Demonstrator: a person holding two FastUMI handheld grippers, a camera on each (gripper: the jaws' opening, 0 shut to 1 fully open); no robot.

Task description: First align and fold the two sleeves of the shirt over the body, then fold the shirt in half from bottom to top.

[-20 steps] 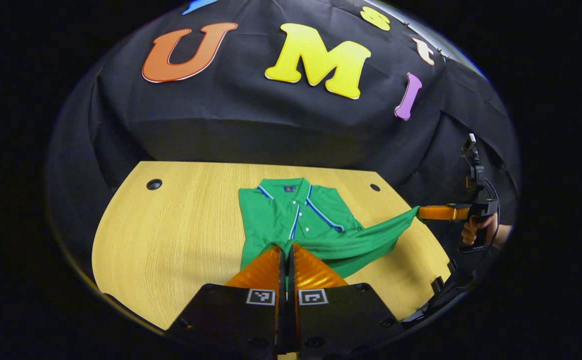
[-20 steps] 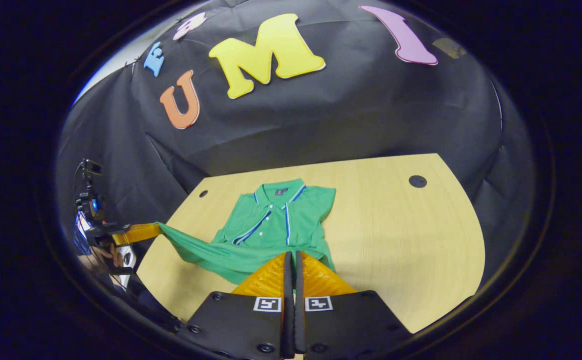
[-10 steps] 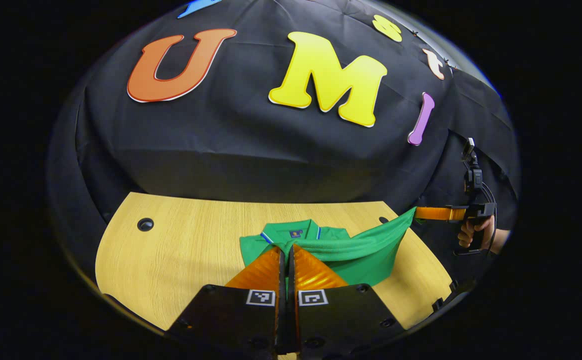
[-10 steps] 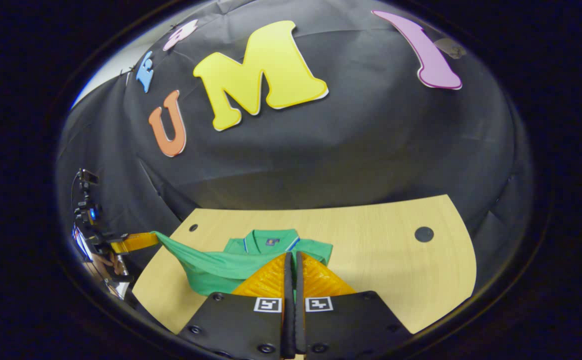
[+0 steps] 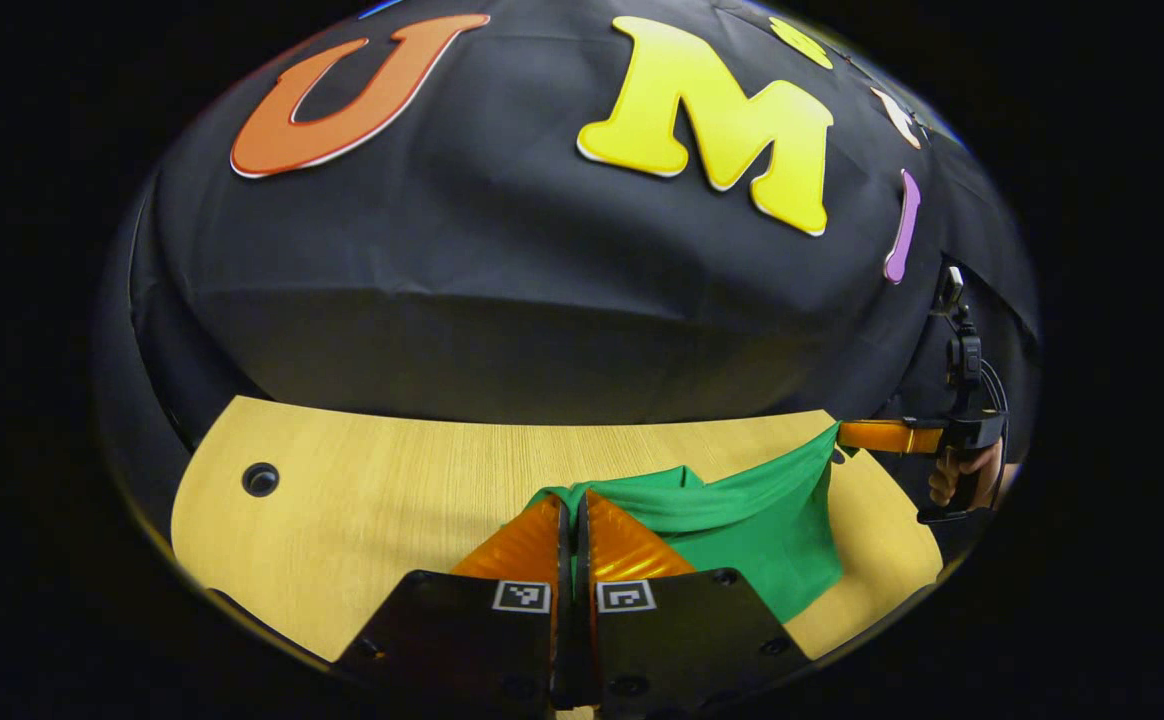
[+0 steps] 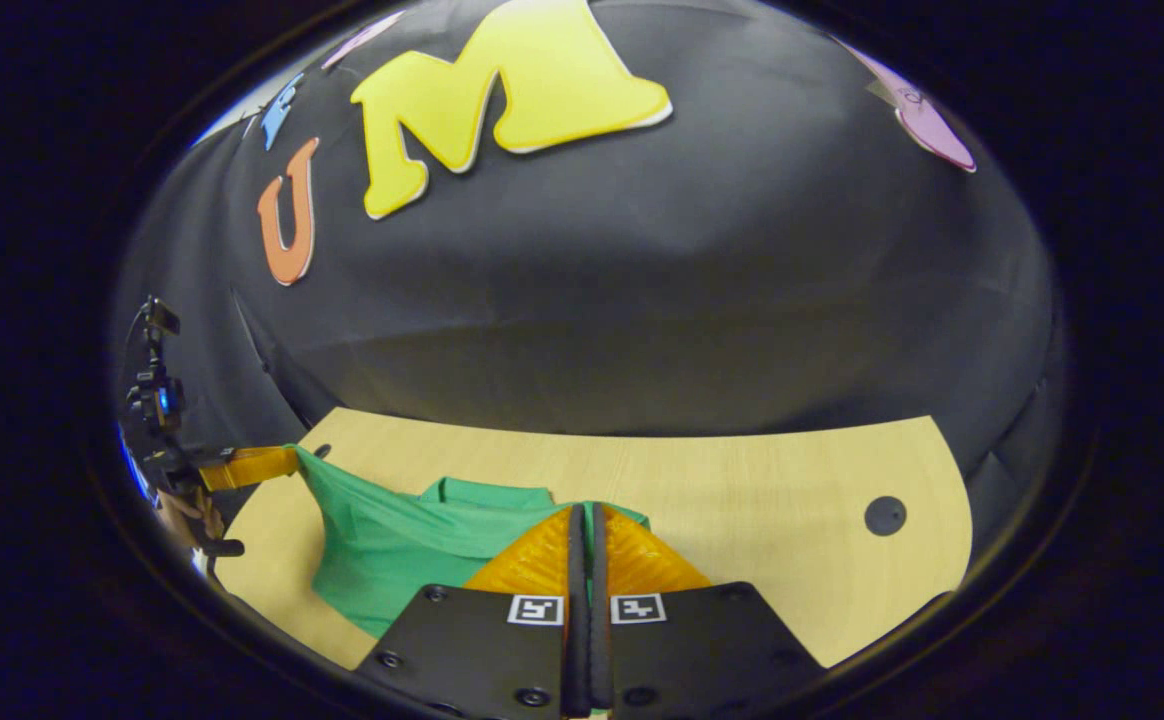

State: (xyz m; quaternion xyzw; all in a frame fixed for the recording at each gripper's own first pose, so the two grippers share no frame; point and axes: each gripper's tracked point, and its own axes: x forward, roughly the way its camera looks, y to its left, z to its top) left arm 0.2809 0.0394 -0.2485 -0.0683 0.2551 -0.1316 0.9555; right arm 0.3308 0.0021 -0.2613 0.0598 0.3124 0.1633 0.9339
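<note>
left gripper view
- left gripper: fingers pressed together at the bottom of the view, pinching a corner of the hem.
- shirt: green; hem raised off the table and stretched toward the far gripper.
- right gripper: seen farther off, fingers closed on the other hem corner; a hand grips its handle.

right gripper view
- right gripper: fingers closed with green cloth caught between them.
- shirt: lies low on the table, fabric sloping up to the far side.
- left gripper: fingers narrow, holding its hem corner.

risk (judgement)
- uneven travel: one gripper ahead of the other would skew the fold.
- slack hem: cloth sagging between the grippers could crease.
- early release: the hem could land short of the collar.
- drag: a low pass could shift the folded sleeves.
</note>
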